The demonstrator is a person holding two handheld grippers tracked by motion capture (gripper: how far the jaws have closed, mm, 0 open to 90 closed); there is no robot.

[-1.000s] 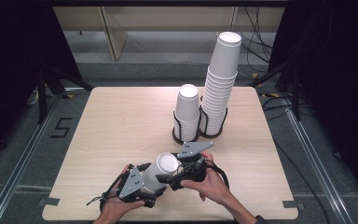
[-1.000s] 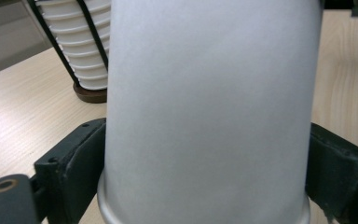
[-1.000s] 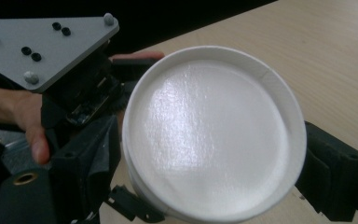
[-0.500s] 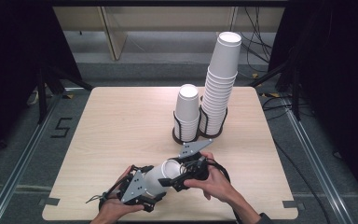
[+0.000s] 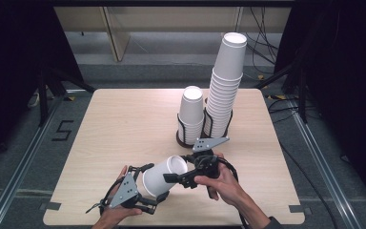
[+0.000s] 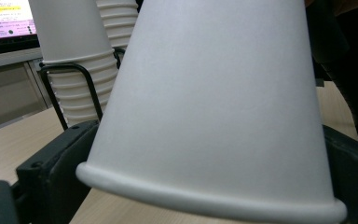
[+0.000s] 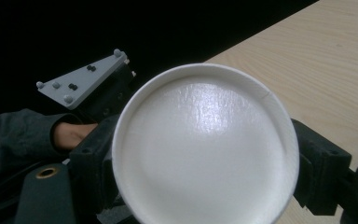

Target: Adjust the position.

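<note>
The wooden tabletop [image 5: 124, 124] carries everything, and the tall stack of white paper cups [image 5: 225, 88] standing in a black wire holder [image 5: 205, 129] near its far edge serves as the landmark. Just left of that tall stack, in the same holder, stands a shorter stack of cups [image 5: 191, 112], touching or nearly touching its neighbour. In the left gripper view both stacks rise behind the held cup, with the wire loops around their lower parts.

Well in front of the tall stack, toward the person's side of the tabletop, a single white paper cup [image 5: 164, 174] lies tilted on its side in the air between the two grippers — its closed base turned toward the tall stack and to the right.

The left gripper [image 5: 145, 183] sits in front of and left of the tall stack, at the cup's wide rim end. Its jaws have just been opening; they stand wide on either side of the cup's wall [image 6: 214, 102], and whether the pads press on it I cannot tell.

The right gripper [image 5: 174, 177] is nearer the tall stack, directly in front of it, held in the person's right hand [image 5: 221, 183]. Its jaws flank the cup's base [image 7: 205, 149] on both sides and appear to clamp it — the round base faces its camera squarely.
</note>
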